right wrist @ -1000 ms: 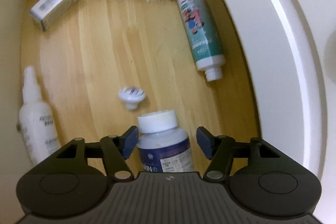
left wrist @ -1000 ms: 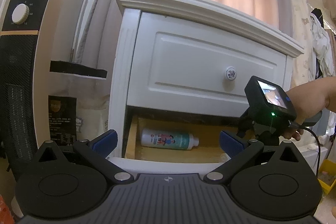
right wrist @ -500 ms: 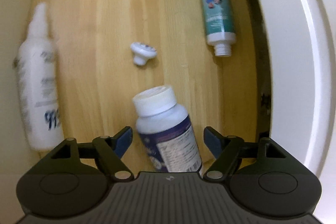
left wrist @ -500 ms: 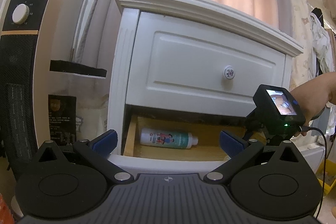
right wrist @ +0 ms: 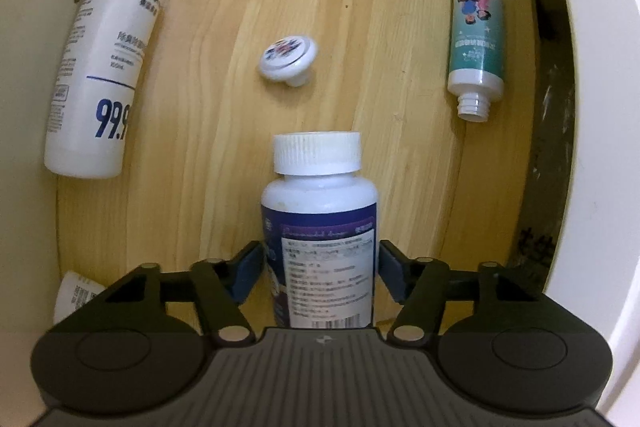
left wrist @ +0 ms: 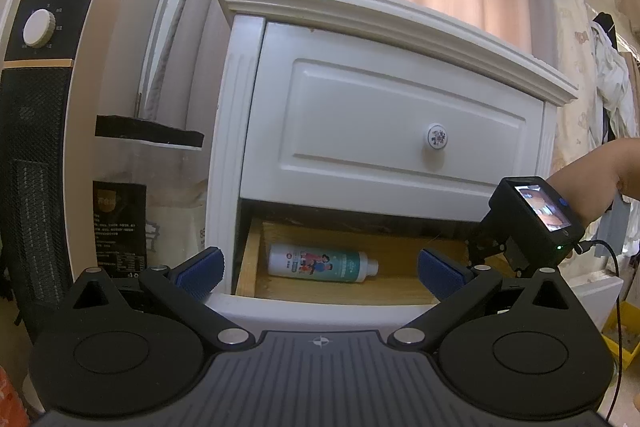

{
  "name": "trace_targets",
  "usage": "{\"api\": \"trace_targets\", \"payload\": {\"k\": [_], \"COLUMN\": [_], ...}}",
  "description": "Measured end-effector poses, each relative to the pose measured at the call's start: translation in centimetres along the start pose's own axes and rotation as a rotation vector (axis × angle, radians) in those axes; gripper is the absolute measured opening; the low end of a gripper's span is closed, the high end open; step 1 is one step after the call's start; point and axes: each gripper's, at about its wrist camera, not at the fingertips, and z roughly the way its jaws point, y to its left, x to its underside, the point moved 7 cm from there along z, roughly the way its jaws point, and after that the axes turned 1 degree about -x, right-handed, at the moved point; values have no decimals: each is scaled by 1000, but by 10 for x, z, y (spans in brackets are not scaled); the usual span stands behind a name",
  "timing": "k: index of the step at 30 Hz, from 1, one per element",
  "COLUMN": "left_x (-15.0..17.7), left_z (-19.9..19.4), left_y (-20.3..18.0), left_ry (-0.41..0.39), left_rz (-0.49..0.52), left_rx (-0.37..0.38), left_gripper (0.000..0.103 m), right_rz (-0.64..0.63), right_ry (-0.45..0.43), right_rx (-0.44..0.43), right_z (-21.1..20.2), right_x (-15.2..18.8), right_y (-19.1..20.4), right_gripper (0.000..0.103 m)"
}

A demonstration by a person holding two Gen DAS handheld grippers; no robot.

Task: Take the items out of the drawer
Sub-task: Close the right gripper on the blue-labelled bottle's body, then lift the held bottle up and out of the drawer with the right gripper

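The open lower drawer has a pale wooden floor. A white-capped pill bottle with a dark blue label sits between the fingers of my right gripper. The jaws are closing on it and both blue pads touch its sides. A white spray bottle lies at the left, a loose white knob in the middle, and a capless teal bottle at the right. My left gripper hangs open in front of the drawer, holding nothing. The teal bottle shows beyond it.
A white nightstand holds a shut upper drawer with a knob. A tall heater stands at the left. A person's forearm reaches in from the right behind the right gripper's body. A small white packet lies in the drawer's near-left corner.
The right gripper rolled and shifted over the drawer, and the pill bottle now sits straight between its fingers. Its jaws widened, then closed onto the bottle. The left gripper stayed still.
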Motion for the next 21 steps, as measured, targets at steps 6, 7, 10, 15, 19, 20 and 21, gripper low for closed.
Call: {"api": "trace_targets", "payload": {"k": [6,7,10,15,19,20,21], "left_x": [1,1,2,3,4,4,4], "left_z": [-4,-4,-4,-8,-11,-13,-13], "left_y": [-6,-6,-6,-8,-9,-9,-9], "left_ry": [-8,-8,-5,-2,-2,-2,-2], "left_rz": [-7,-9,-12,-6,-4,-3,-4], "left_rx": [-2,-1,4,7,13,14,15], "left_gripper": [103,103,103,103,103,103,103], "right_rz": [103,143,252,378,469,470,468], "right_ry": [25,30,18,-29,-38,-35,-32], "right_rx": [9,-1,-43,-99,-144,-147,-147], "right_z": [-4,-5,-11,-23,-28,-29,-29], "right_x": [2,2,-2,-18,-28,-29,-30], "right_y": [0,-2,-4,-6,-9,-9,-9], "right_gripper": [59,58,58,58,58,58,58]}}
